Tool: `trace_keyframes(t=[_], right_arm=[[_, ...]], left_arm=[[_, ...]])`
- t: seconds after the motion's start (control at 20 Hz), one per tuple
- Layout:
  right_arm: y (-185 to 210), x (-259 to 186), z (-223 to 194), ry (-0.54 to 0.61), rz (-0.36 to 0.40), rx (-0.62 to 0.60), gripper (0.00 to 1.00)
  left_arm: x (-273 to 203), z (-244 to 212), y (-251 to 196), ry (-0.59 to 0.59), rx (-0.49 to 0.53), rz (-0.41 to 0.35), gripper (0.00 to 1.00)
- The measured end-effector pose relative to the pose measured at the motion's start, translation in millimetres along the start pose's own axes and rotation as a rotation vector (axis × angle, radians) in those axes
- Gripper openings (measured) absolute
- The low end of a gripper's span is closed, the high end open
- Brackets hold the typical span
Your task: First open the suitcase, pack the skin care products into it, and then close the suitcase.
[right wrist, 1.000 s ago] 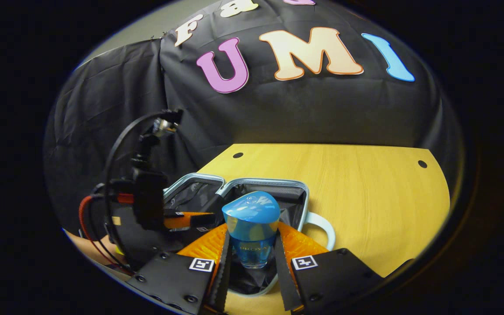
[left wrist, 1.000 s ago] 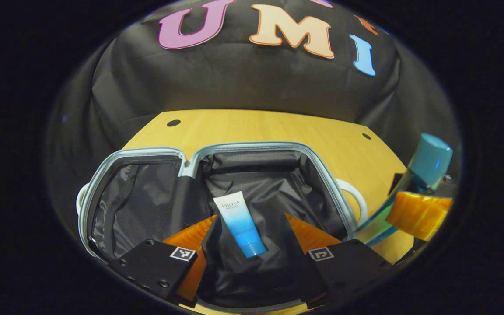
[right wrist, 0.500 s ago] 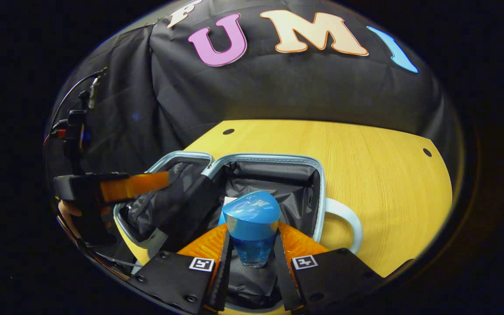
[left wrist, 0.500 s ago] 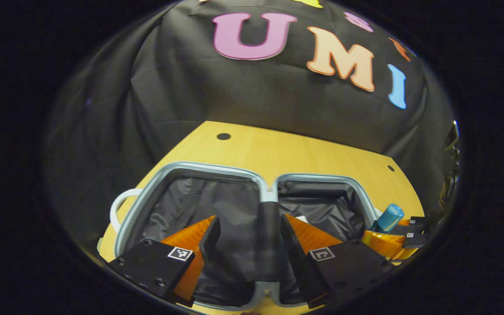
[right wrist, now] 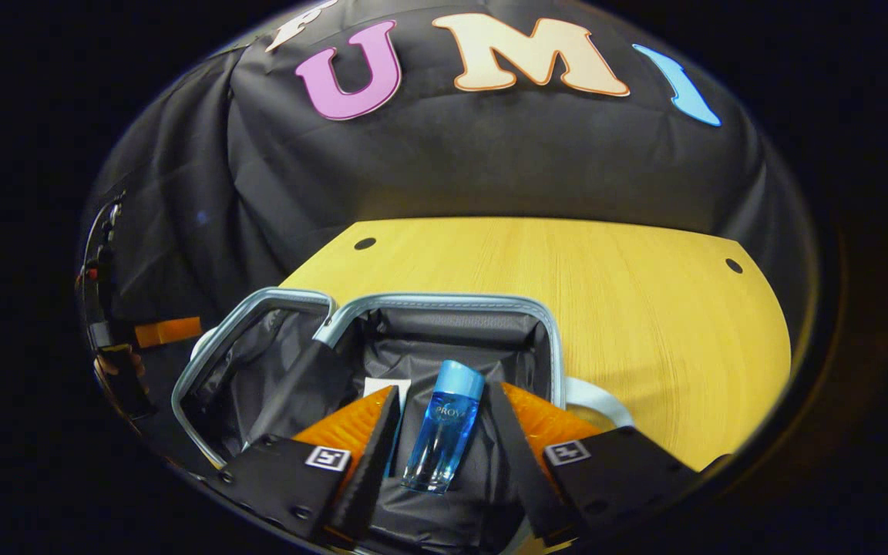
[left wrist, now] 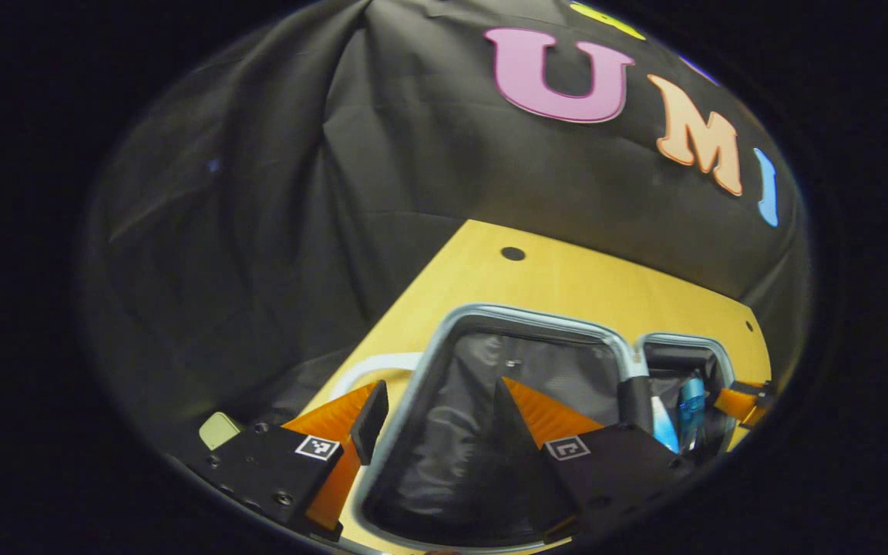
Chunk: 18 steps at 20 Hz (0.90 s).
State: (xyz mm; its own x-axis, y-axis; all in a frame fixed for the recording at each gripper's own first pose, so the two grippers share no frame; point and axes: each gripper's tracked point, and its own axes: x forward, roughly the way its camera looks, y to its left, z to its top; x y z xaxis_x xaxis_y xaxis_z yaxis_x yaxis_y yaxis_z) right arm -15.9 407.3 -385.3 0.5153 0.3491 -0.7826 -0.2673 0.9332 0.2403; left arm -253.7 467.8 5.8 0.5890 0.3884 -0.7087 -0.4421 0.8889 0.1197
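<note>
Suitcase (right wrist: pixel 444 302) open on table (right wrist: pixel 644 308), low centre of right gripper view. Bottle (right wrist: pixel 444 435) lying in the right half, beside tube (right wrist: pixel 382 388), between spread fingers of right gripper (right wrist: pixel 440 455), not pinched. Left gripper (left wrist: pixel 432 432) spread too, holding nothing, straddling case rim at bottom of left gripper view; bottle at lower right there.

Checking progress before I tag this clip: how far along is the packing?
Done: suitcase lies open on the table, with the blue bottle and a tube lying in its right half. In hand: nothing; right claw is open over the bottle, left claw open at the other half's rim. Left: closing the suitcase.
</note>
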Motion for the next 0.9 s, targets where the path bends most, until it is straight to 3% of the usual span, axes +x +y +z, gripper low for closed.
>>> trace_keyframes(t=[0.05,0.1,0.25,0.55,0.65,0.75,0.85,0.9], right_arm=[[-3.1,0.5,9.1,-0.021,-0.011,0.005,0.77],[-2.4,-1.6,15.6,-0.040,-0.016,0.010,0.89],[-2.3,-7.1,37.4,-0.082,-0.036,0.005,0.91],[-1.5,-15.8,56.0,-0.128,-0.062,-0.012,0.91],[-1.0,-18.9,54.5,-0.131,-0.066,-0.028,0.91],[-5.1,-23.8,55.0,-0.144,-0.081,-0.052,0.91],[-8.9,-30.2,56.1,-0.154,-0.090,-0.056,0.91],[-11.0,-34.4,58.2,-0.163,-0.092,-0.053,0.91]], left_arm=[[6.7,-0.6,14.1,0.008,-0.007,0.017,0.81],[11.6,-2.6,26.7,0.019,-0.015,0.031,0.81],[29.9,-14.5,54.8,0.066,-0.048,0.049,0.81],[63.4,-51.6,70.2,0.233,-0.102,-0.033,0.83],[71.4,-61.6,75.4,0.278,-0.118,-0.055,0.77],[71.9,-69.9,63.6,0.320,-0.132,-0.110,0.44],[74.2,-66.6,60.3,0.315,-0.130,-0.115,0.10],[68.7,-59.9,57.8,0.290,-0.132,-0.130,0.11]])
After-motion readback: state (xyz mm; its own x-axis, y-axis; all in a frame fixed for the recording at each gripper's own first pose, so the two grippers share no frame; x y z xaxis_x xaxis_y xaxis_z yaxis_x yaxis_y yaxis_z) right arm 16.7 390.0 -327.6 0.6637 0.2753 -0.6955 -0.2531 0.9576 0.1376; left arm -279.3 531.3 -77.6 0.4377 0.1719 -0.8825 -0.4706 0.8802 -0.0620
